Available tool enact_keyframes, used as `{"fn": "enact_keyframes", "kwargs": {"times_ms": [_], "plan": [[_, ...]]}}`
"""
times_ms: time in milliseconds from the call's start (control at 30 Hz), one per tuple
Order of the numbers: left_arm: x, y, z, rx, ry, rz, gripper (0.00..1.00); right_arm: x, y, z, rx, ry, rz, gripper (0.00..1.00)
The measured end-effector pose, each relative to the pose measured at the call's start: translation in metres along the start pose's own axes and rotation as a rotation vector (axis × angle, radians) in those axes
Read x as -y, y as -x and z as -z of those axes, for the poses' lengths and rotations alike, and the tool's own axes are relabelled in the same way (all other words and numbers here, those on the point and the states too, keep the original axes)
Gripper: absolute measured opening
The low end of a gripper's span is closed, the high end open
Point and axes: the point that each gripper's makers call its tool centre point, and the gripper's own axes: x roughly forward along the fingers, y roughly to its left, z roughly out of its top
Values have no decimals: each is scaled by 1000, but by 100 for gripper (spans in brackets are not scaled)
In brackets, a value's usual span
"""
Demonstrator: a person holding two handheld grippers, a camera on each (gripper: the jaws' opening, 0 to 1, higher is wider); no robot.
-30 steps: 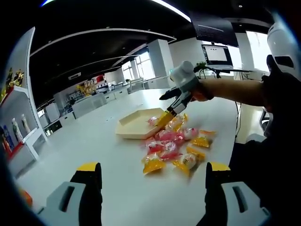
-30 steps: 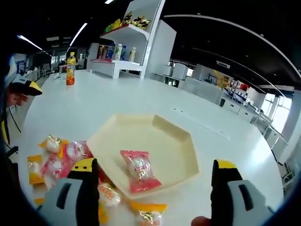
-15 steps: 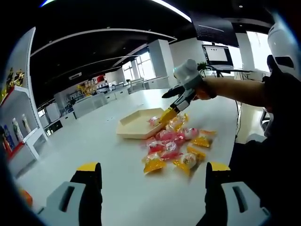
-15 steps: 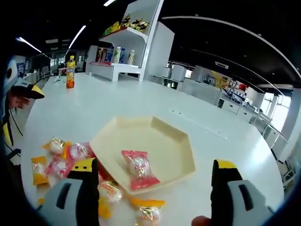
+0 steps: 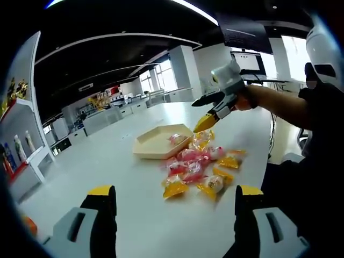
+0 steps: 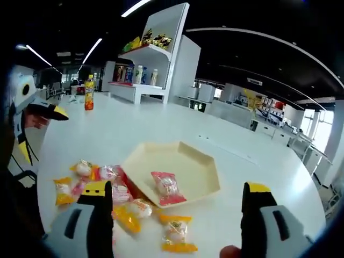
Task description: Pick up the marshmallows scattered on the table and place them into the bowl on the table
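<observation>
Now the right gripper has risen away from the bowl, jaws spread and empty; one pink marshmallow lies inside, others scattered beside it. Left gripper hovers, jaws apart.

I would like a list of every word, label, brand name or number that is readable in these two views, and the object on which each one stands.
No text can be read.
Marshmallow wrappers: printing too small and blurred.
Bottle on the table: label blurred.
Bottles on the shelf: labels too small.
Monitor behind the right tool: screen content illegible.
Cream bowl: no marking visible.
</observation>
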Motion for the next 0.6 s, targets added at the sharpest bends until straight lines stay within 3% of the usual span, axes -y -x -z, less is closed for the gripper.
{"fn": "enact_keyframes", "kwargs": {"times_ms": [167, 300, 600], "plan": [[-1, 1, -1, 5, -5, -4, 91, -18, 29, -2, 25, -11, -44, 97], [0, 2, -3, 13, -8, -6, 91, -25, 52, -3, 39, -4, -40, 97], [5, 8, 0, 10, -7, -4, 91, -23, 104, 6, 50, -2, -15, 97]]}}
